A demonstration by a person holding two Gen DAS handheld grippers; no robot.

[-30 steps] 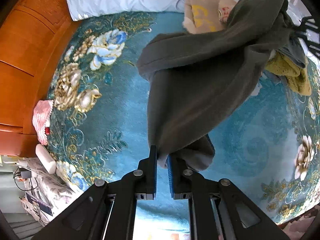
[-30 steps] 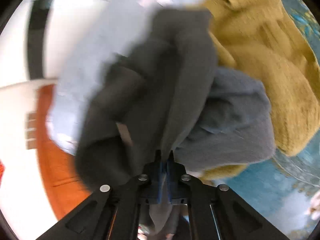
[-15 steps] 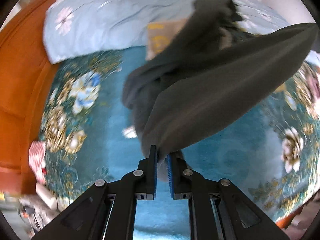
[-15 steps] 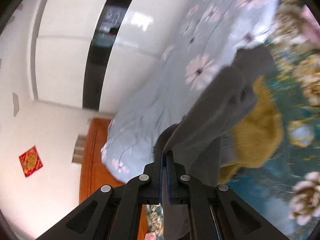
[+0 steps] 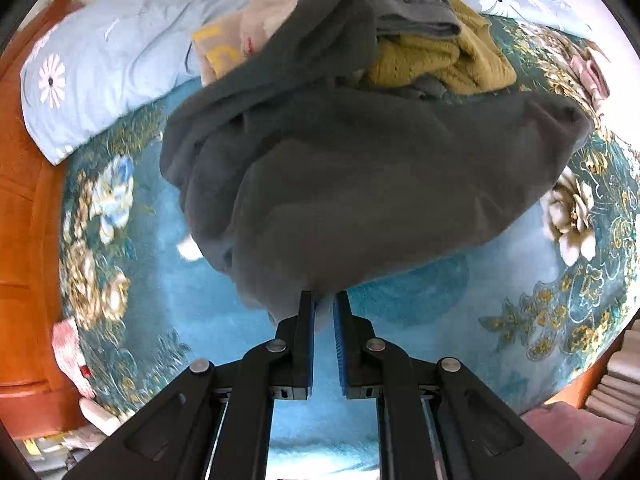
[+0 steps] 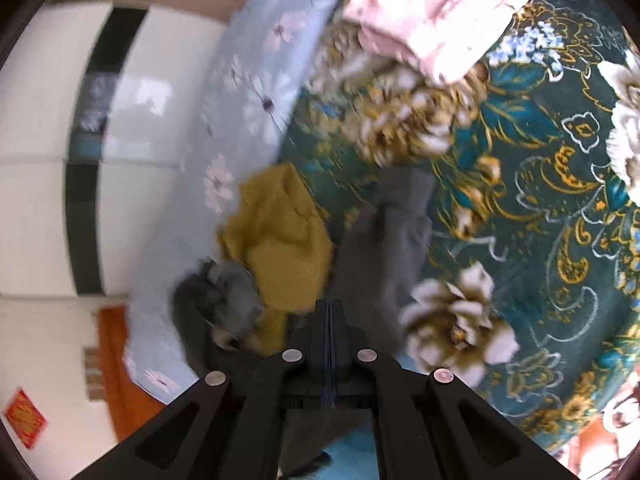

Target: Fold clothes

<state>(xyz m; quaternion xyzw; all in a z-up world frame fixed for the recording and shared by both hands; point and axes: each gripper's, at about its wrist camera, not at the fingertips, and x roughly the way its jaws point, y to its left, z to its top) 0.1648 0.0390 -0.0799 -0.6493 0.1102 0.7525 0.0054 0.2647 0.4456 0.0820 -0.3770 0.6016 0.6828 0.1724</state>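
The left gripper (image 5: 323,300) pinches the near edge of a dark grey garment (image 5: 360,184), which spreads over the teal flowered bedspread (image 5: 500,320). The right gripper (image 6: 329,312) is clenched tight, apparently on another edge of that garment (image 6: 384,248), though the blur leaves it uncertain. Behind lie a mustard knit (image 5: 448,56), a beige top (image 5: 224,48) with yellow letters too hidden to read, and a pale blue quilt (image 5: 120,64). Folded pink cloth (image 6: 436,12) sits further off.

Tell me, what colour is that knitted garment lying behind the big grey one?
Mustard yellow. The knitted garment shows best in the left wrist view.
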